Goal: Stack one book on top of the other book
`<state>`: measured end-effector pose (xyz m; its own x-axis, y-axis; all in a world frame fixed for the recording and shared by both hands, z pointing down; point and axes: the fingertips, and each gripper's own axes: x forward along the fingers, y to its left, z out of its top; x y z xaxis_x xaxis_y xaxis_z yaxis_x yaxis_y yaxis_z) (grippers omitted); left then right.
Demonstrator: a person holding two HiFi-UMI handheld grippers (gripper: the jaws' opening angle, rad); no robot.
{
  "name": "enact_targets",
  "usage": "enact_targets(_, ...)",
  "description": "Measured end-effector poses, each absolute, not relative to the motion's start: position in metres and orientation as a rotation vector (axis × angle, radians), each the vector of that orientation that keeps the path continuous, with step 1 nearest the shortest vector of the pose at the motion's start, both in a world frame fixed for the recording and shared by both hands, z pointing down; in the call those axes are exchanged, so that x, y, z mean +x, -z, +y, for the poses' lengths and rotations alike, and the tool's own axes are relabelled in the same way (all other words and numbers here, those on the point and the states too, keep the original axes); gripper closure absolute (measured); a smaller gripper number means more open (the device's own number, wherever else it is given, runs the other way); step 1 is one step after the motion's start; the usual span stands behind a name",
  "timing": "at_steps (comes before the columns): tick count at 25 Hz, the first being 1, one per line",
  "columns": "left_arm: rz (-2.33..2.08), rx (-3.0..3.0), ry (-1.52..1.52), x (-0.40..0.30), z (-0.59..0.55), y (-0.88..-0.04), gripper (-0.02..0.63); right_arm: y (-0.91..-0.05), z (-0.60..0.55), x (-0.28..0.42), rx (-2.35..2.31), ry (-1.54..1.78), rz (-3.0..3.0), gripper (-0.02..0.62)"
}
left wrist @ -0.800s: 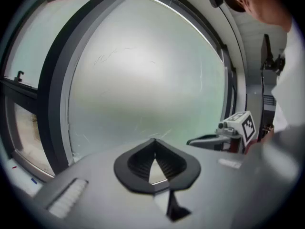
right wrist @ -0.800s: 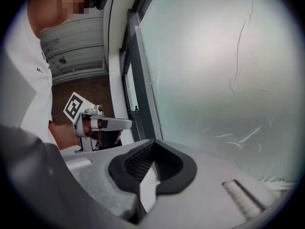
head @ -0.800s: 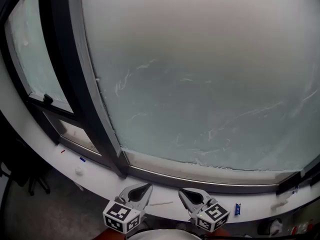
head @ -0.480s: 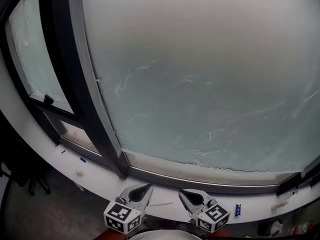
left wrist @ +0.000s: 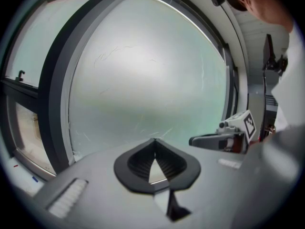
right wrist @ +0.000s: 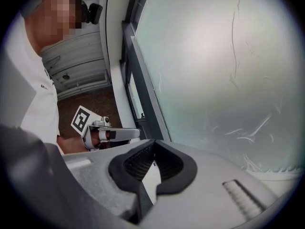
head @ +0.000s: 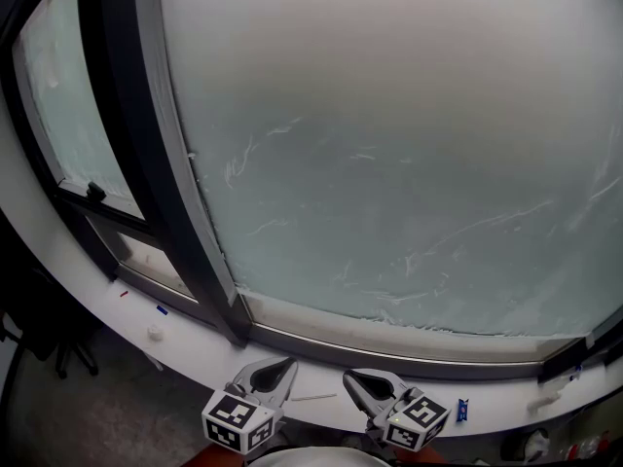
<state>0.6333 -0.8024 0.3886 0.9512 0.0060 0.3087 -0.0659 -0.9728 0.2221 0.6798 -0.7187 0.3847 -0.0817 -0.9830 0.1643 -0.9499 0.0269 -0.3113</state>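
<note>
No book shows in any view. In the head view both grippers sit at the bottom edge and point at the white window sill [head: 321, 397]. My left gripper [head: 284, 366] is shut with nothing between its jaws; in its own view the tips [left wrist: 153, 140] meet against the frosted glass. My right gripper [head: 350, 377] is likewise shut and empty, tips [right wrist: 153, 142] touching. Each gripper view catches the other gripper off to one side: the right gripper [left wrist: 224, 137] and the left gripper [right wrist: 110, 133].
A large frosted window pane [head: 389, 144] fills the view ahead, with a dark frame post [head: 185, 212] to its left. On the sill lie a small blue item [head: 462, 408] and a small white bit [head: 154, 333]. A person in a white shirt [right wrist: 28, 94] stands behind.
</note>
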Motion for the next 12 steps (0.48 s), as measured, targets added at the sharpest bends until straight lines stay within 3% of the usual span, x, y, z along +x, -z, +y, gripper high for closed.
enact_targets(12,-0.147,2.894,-0.428,0.6313,-0.7935,-0.3796,0.6,-0.3862,-0.7112,0.6807,-2.033,0.539,2.269,0.594)
